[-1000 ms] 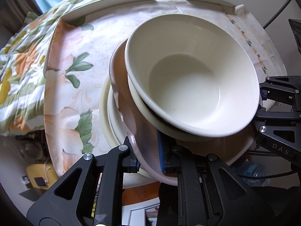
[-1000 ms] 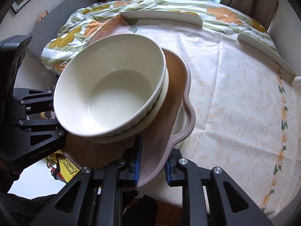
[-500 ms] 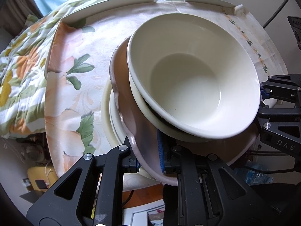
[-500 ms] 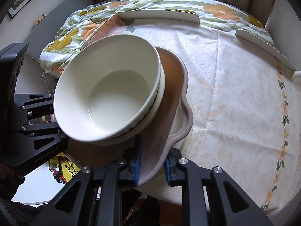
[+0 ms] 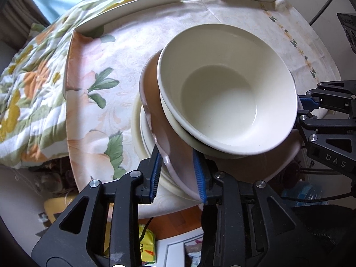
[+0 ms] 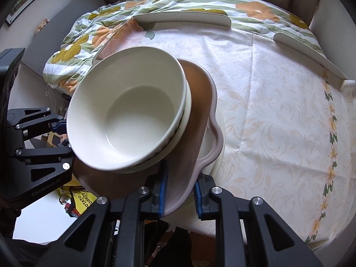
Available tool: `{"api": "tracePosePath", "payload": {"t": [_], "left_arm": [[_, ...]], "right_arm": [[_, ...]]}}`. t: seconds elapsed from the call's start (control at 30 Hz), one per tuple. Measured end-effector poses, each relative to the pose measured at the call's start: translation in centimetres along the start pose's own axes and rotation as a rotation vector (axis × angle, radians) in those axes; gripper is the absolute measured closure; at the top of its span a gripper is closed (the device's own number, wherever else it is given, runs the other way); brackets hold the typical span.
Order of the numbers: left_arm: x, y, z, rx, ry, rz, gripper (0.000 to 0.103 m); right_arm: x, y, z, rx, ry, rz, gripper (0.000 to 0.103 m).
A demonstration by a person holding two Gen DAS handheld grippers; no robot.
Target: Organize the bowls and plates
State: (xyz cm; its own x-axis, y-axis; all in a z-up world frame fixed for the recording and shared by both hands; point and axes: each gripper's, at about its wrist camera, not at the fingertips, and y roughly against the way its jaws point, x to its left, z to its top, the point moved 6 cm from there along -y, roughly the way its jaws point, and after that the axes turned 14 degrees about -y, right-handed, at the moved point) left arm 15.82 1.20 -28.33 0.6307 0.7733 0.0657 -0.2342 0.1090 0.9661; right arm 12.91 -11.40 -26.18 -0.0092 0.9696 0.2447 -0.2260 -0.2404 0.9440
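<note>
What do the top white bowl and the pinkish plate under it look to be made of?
White bowl: likely glazed ceramic or melamine; smooth, glossy, with soft highlights on its wall. Pink plate: probably matte-glazed ceramic with a duller sheen and a thick wavy rim. Neither is certain by look alone.

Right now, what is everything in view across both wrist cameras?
nested ceramic bowls: two, cream, on the wavy-rimmed plate
wavy-rimmed plate: one, pinkish-brown, over the flat plates
flat plates: count unclear, cream, stacked on the tablecloth
tablecloth: one, cream floral, spread under the plates
quilt: one, striped floral, beyond the tablecloth
curved edge strips: at least two, white, along the tablecloth's far edge
left gripper: one, black, jaws just been opening, plate rim between them
right gripper: one, black, jaws shut on plate rim
</note>
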Motion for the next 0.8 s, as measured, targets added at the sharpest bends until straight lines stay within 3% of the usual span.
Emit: {"api": "tracePosePath", "payload": {"t": [0.17, 0.4, 0.63, 0.77, 0.8], "left_arm": [[-0.1, 1.3, -0.5, -0.025, 0.000, 0.013, 0.040], [-0.6, 3.9, -1.6, -0.086, 0.052, -0.016, 0.040], [-3.8, 9.0, -2.9, -0.184, 0.110, 0.050, 0.040], [-6.2, 13.7, -3.6, -0.281, 0.179, 0.112, 0.040], [-7.0, 15.3, -3.8, -0.324, 0.202, 0.126, 0.039]], "right_arm": [[-0.3, 1.8, -0.5, -0.010, -0.031, -0.003, 0.084], [-0.1, 5.4, -2.0, -0.083, -0.070, 0.008, 0.084], [-1.1, 9.4, -4.2, -0.181, -0.067, 0.018, 0.084], [-2.2, 14.1, -6.1, -0.275, -0.051, 0.017, 0.084], [-2.6, 15.4, -6.5, -0.303, -0.049, 0.017, 0.079]]}}
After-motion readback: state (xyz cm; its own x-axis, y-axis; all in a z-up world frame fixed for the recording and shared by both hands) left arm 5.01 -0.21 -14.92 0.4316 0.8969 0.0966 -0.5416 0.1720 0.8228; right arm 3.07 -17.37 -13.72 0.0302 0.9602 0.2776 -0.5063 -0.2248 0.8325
